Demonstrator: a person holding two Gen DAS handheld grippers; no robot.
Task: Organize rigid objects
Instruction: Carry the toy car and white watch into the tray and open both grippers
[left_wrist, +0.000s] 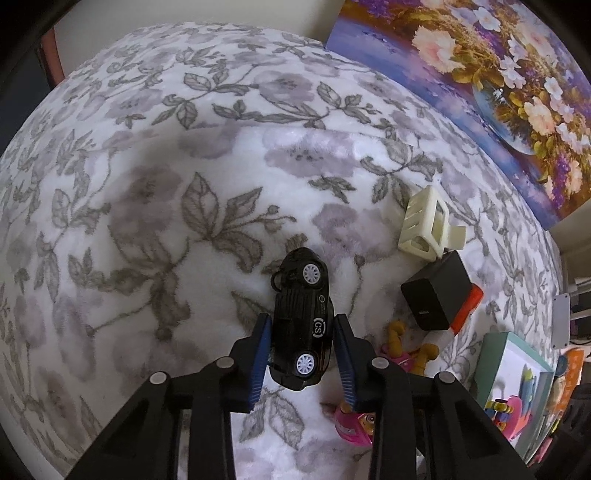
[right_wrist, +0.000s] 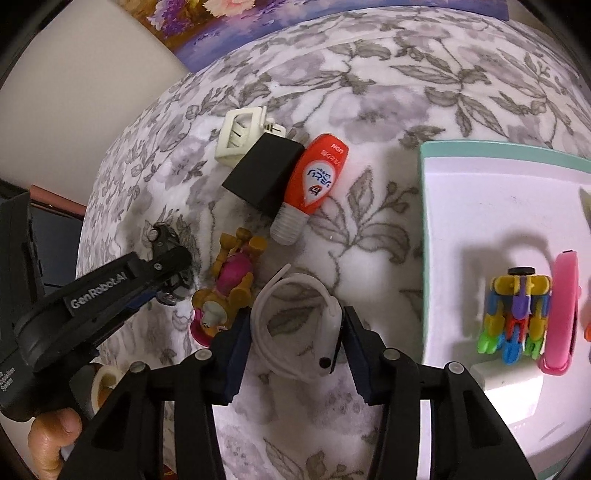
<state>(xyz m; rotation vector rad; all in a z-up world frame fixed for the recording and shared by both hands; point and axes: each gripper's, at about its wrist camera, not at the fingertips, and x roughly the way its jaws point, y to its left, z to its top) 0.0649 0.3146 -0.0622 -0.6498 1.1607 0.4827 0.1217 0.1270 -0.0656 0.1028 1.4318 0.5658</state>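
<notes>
Lower centre, left wrist view: left gripper, fingers straddling black toy car, pads just beside its sides; contact unclear
Car: on its side on floral blanket, wheels up
Right gripper: fingers spread around white cable tie, not squeezing it
Right of frame: teal box holding colourful block toy and pink item
Upper centre: white clip, black charger, orange tube clustered, touching
Left of tie: dog figure
</notes>
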